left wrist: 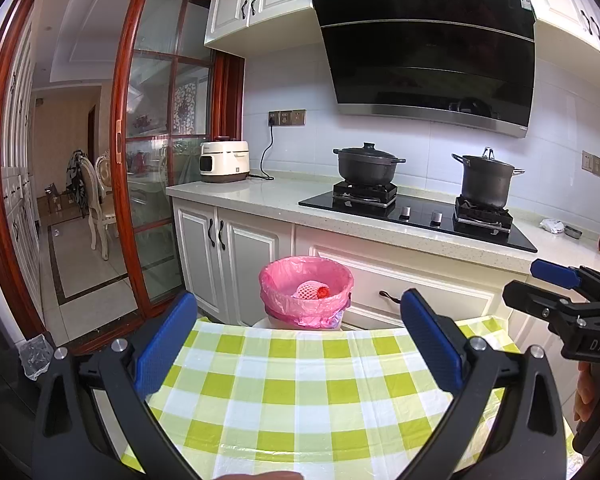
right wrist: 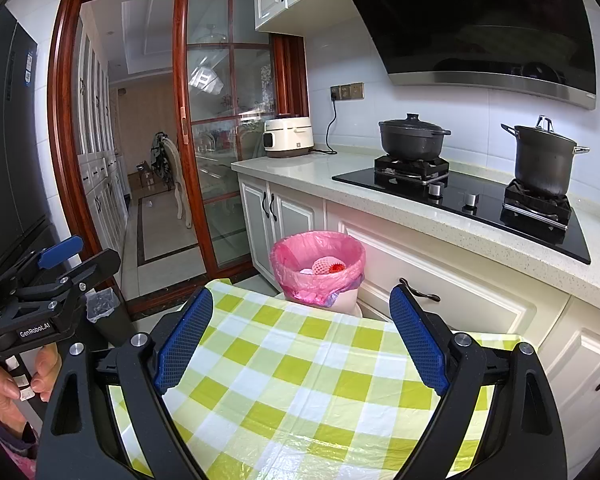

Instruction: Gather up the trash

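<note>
- Nearest the lens in both views, the left gripper (left wrist: 296,344) and the right gripper (right wrist: 300,340) hang with jaws wide apart and nothing between them; each blue pad stands clear of the cloth below.
- Under them, filling the lower centre of both frames, lies a green-and-white checked tablecloth (left wrist: 300,392) on a small counter. No loose rubbish shows on the part of it that is in view (its near edge is hidden by the gripper bodies).
- At the right edge of the left wrist view the right gripper shows again, level with its partner; I judge the pair is held side by side and unloaded, either to seek a next item or because the drop is done.
- Just past the far edge of the cloth, in the middle of each frame, stands the trash bin (left wrist: 306,292), lined with a pink bag (right wrist: 296,284) folded over its rim. Inside lie a white foam net (right wrist: 322,266) and a red scrap (right wrist: 335,268), so the collected trash sits in the bin.
- The bin stands close to the white cabinet drawer (right wrist: 440,268) (nothing blocks the way down into it).
- Left of the cloth, on the floor, is a dark container with a clear liner (right wrist: 100,304).
- Farther back, on the kitchen worktop: a hob with a black pot (left wrist: 366,166) and a grey stockpot (left wrist: 486,180), a cream cooker (left wrist: 224,160) plugged in at left, and a crumpled white thing (left wrist: 552,225) at right, possibly more rubbish.
- Farthest, upper left, a red-framed glass sliding door (right wrist: 228,120) opens on a dining room.
</note>
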Available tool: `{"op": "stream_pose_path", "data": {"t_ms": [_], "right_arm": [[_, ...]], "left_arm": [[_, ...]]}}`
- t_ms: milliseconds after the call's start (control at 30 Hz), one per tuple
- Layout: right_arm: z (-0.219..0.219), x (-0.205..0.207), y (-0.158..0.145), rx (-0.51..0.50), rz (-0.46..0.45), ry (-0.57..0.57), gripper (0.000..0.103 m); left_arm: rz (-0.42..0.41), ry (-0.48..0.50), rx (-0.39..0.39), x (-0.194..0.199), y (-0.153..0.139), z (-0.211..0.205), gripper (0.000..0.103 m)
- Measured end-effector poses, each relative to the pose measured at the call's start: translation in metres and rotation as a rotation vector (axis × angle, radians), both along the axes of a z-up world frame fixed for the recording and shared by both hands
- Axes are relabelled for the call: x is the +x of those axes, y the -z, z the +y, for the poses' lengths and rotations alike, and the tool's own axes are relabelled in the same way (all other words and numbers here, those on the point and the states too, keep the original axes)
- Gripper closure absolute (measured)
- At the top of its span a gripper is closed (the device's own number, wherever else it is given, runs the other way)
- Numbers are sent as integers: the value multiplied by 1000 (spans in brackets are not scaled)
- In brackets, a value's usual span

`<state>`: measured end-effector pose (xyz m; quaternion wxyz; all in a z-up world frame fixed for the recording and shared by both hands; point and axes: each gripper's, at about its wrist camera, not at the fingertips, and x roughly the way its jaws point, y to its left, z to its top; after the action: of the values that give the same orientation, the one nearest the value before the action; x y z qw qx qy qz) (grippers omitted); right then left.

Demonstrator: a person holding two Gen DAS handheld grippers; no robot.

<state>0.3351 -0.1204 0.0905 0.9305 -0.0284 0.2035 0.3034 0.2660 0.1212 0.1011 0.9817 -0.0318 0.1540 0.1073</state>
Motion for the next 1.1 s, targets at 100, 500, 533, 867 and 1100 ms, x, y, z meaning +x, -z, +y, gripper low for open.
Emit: {"op": "stream_pose_path", "data": {"t_ms": [100, 500, 533, 867, 1100], "right_arm": [[0, 0, 0, 5, -1, -1, 18], [1, -1, -1, 5, -1, -2, 18], [1, -1, -1, 5, 1, -3, 18], [0, 2, 2, 6, 13, -5, 18], [-2, 2, 3, 5, 14, -5, 18]], "left_arm": [[0, 6, -2, 0, 0, 0, 4], [8, 45, -10, -1, 1, -3, 4], [10, 47, -10, 0, 1, -4, 4], [29, 80, -12, 3, 5, -11, 4], [40, 85, -12, 4, 6, -12, 4]]}}
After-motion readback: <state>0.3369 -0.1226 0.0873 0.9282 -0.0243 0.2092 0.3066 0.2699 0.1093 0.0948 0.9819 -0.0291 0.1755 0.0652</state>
